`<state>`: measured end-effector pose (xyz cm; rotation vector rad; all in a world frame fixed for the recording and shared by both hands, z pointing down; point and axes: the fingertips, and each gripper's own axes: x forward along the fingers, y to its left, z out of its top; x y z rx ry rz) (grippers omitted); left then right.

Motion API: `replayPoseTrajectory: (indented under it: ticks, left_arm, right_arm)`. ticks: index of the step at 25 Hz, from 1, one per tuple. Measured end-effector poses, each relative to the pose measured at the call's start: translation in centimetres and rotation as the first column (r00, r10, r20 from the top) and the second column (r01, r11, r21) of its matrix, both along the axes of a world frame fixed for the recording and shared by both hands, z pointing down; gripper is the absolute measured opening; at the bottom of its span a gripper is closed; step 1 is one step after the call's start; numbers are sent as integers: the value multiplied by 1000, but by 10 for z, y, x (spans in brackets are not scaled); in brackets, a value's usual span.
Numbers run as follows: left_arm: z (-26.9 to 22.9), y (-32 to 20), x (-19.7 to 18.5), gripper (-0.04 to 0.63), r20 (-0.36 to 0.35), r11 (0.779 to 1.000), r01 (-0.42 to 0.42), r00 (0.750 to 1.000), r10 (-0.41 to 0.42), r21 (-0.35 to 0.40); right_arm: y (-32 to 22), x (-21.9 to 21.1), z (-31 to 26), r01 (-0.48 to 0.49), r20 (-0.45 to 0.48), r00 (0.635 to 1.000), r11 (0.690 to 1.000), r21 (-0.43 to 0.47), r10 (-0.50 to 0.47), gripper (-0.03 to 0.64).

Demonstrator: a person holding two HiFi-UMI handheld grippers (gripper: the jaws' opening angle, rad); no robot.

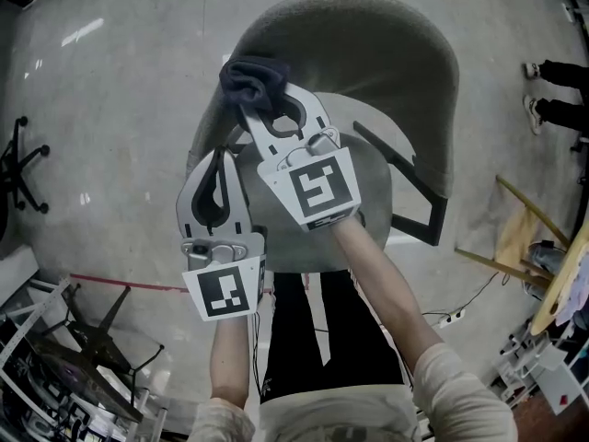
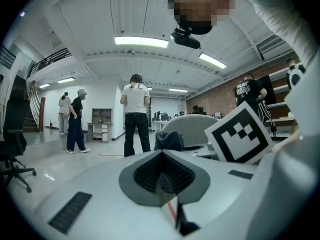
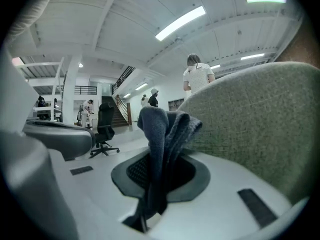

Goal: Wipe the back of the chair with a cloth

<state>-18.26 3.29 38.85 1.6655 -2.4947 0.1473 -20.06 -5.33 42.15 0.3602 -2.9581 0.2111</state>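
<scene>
While a dark blue cloth [image 1: 256,79] hangs bunched at the left end of the grey chair's curved back [image 1: 386,35], the right gripper [image 1: 267,101] pinches it between its jaws, folds rising above the tips. Seen from the right gripper view, the cloth [image 3: 162,134] stands just beside the textured backrest [image 3: 255,129]; whether the two touch cannot be told. The left gripper [image 1: 221,166], nearer and to the left, hovers by the chair's left side with its jaws pressed together on nothing. A black armrest [image 1: 414,191] runs along the right of the seat. Out on the polished concrete floor [image 1: 120,109], a black office chair [image 1: 18,164] stands at far left and a red line [image 1: 120,284] crosses nearer. Several people [image 2: 136,114] stand in the hall in the left gripper view.
</scene>
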Motion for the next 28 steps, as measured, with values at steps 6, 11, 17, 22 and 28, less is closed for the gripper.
replayPoseTrajectory:
  ticks: [6, 11, 17, 22, 28]
  left_arm:
    - [4, -7, 11, 12, -13, 1000, -26, 1000, 26, -10]
    - [11, -11, 21, 12, -17, 998, -55, 998, 54, -30]
    - [9, -26, 32, 12, -30, 996, -84, 996, 83, -22]
    - [8, -34, 43, 12, -32, 993, -120, 992, 119, -17]
    - [5, -44, 52, 12, -33, 990, -142, 989, 142, -16]
  right_arm:
    - [-42, 29, 15, -156, -69, 985, 988, 18, 157, 58]
    - [-69, 56, 22, -251, -97, 962, 967, 36, 253, 58]
    - [-96, 91, 21, -387, -112, 913, 920, 62, 392, 58]
    - [-117, 135, 15, -512, -113, 846, 854, 95, 520, 58]
    - [-133, 179, 7, -603, -108, 784, 791, 99, 611, 58]
